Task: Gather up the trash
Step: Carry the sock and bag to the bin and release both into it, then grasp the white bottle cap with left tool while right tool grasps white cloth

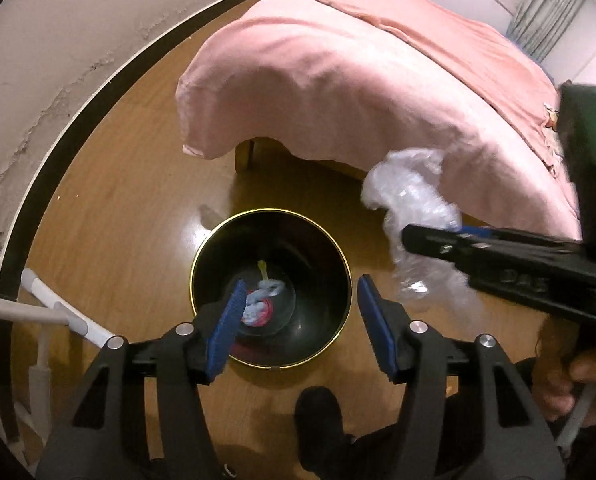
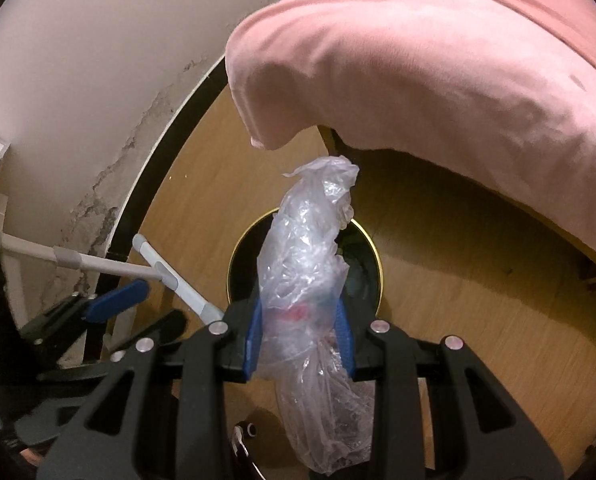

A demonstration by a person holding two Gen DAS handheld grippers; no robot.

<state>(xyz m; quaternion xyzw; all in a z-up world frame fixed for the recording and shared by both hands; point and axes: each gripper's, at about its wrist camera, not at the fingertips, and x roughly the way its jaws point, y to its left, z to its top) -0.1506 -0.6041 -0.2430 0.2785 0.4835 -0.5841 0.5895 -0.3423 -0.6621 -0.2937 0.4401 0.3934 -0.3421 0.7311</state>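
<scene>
A black bin with a gold rim (image 1: 322,248) stands on the wooden floor beside the bed. At its bottom lies crumpled blue, white and red trash (image 1: 259,306). My left gripper (image 1: 302,280) hangs open right above the bin's mouth, with nothing between its blue pads. My right gripper (image 2: 300,328) is shut on a crumpled clear plastic bag (image 2: 306,256), held above the bin (image 2: 372,256), whose mouth the bag partly hides. In the left wrist view the right gripper (image 1: 438,236) comes in from the right, and the bag (image 1: 414,208) hangs just right of the bin. The left gripper (image 2: 145,312) shows at lower left in the right wrist view.
A bed with a pink cover (image 1: 338,72) overhangs the floor just behind the bin. White tubes of a rack (image 1: 53,312) lean by the cracked wall and dark skirting at left. A foot in a dark sock (image 1: 318,416) stands near the bin, and a hand (image 1: 578,376) holds the right gripper.
</scene>
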